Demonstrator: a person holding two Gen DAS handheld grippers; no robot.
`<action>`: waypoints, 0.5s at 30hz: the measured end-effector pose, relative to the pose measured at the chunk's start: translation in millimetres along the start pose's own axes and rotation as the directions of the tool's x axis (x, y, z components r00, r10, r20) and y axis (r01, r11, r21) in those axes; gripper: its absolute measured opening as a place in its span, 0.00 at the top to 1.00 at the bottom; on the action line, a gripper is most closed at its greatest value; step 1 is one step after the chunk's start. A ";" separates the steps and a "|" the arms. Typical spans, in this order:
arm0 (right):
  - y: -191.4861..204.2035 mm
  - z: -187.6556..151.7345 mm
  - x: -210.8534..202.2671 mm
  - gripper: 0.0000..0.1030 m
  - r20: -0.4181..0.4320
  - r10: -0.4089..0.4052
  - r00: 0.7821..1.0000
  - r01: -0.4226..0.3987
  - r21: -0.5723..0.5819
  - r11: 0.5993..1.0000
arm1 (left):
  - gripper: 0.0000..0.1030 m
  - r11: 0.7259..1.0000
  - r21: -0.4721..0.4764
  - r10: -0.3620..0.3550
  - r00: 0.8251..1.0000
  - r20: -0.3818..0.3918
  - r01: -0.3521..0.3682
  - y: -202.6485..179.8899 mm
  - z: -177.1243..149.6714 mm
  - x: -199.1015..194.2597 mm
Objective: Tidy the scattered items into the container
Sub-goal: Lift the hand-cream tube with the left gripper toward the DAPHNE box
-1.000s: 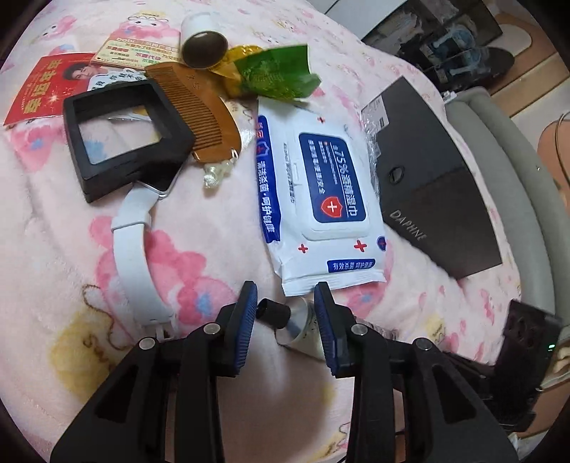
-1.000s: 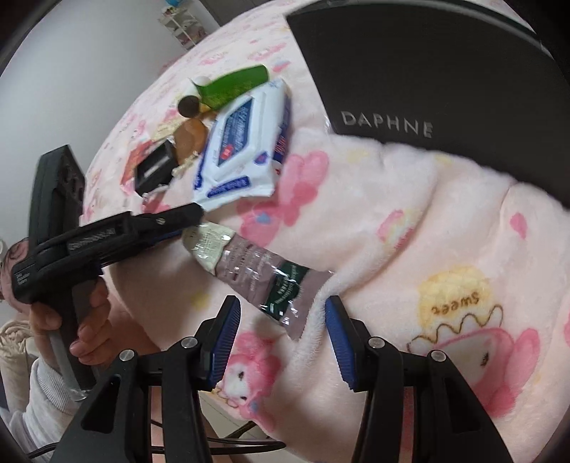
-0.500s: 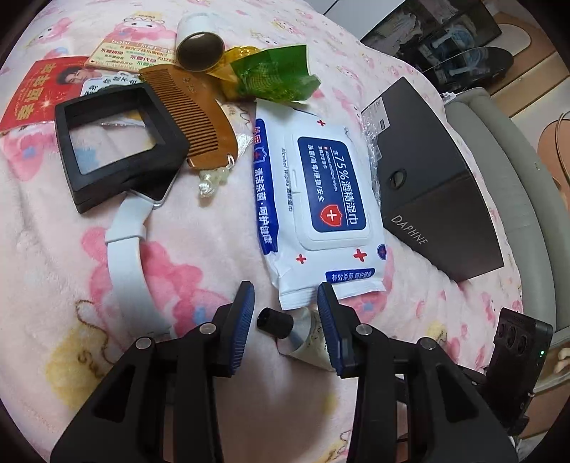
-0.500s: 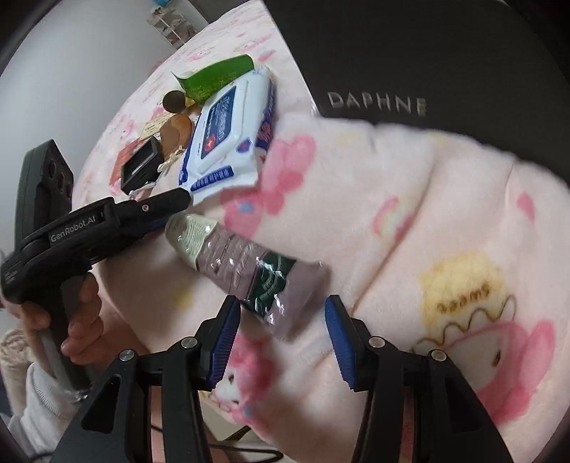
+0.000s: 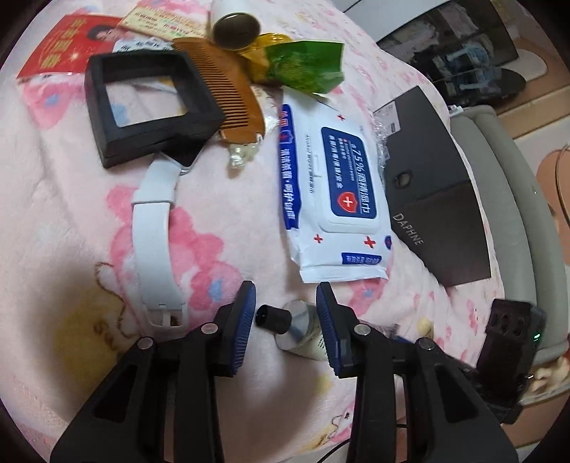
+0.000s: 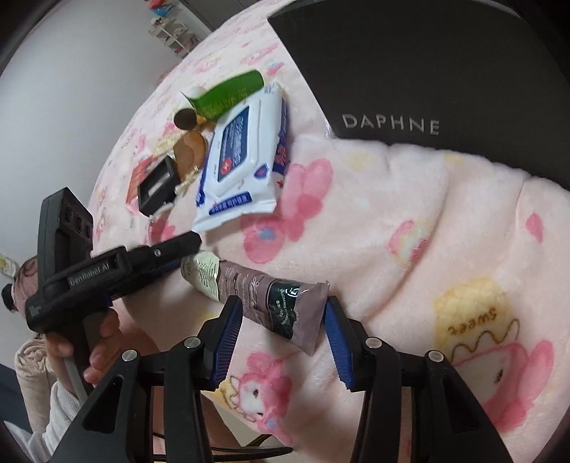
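Note:
A brown and cream cream tube (image 6: pixel 256 295) lies on the pink blanket; its black cap (image 5: pixel 272 318) points left in the left wrist view. My left gripper (image 5: pixel 286 313) is open with the cap end between its blue pads. My right gripper (image 6: pixel 283 333) is open around the tube's crimped tail end. The black DAPHNE box (image 6: pixel 445 71) lies closed beyond the right gripper and shows at the right in the left wrist view (image 5: pixel 434 192). A wet-wipes pack (image 5: pixel 329 188) lies just past the tube.
Further off lie a white watch strap (image 5: pixel 153 242), a black square frame (image 5: pixel 146 107), a wooden comb (image 5: pixel 221 85), a green packet (image 5: pixel 302 66), a round-capped bottle (image 5: pixel 237 25) and a red card (image 5: pixel 67 48). A grey sofa edge (image 5: pixel 506 199) runs right.
My right gripper has moved forward so the tube's tail now sits between its pads. My left gripper has closed in on the cap end. The tube has shifted slightly.

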State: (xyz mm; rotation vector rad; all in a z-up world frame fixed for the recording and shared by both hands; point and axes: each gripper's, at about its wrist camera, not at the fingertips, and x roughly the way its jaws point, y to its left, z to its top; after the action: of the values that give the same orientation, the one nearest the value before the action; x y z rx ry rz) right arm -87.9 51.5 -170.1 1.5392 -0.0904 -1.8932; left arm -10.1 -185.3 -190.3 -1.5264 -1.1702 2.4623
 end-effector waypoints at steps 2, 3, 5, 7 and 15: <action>-5.7 -2.3 7.7 0.58 -0.007 0.000 1.000 0.000 0.011 1.000 | 0.63 1.000 0.015 -0.004 1.000 0.003 0.004 -3.8 -1.9 -1.0; -9.3 -4.1 11.1 0.58 -0.005 0.004 1.000 -0.004 0.020 1.000 | 0.61 1.000 0.024 -0.013 1.000 0.003 0.013 -5.3 -3.4 -1.8; -11.4 -5.7 7.7 0.58 0.012 0.016 1.000 -0.016 0.030 0.999 | 0.58 0.999 0.047 -0.010 1.000 0.004 0.009 -9.3 -5.5 -2.2; -11.3 -5.5 3.7 0.61 0.027 0.022 0.999 -0.023 0.036 0.999 | 0.58 0.997 0.071 0.005 1.000 0.006 -0.005 -13.9 -7.1 -1.7; -10.2 -3.4 -36.1 0.64 0.104 0.013 0.994 -0.017 0.045 0.999 | 0.59 0.996 0.067 -0.058 0.998 0.004 0.058 -32.8 -17.6 -16.9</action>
State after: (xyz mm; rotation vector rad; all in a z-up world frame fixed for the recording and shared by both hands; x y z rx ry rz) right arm -87.2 79.9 -145.5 1.4653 -0.1928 -1.9716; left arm 0.9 -157.8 -162.1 -1.4479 -1.1044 2.4446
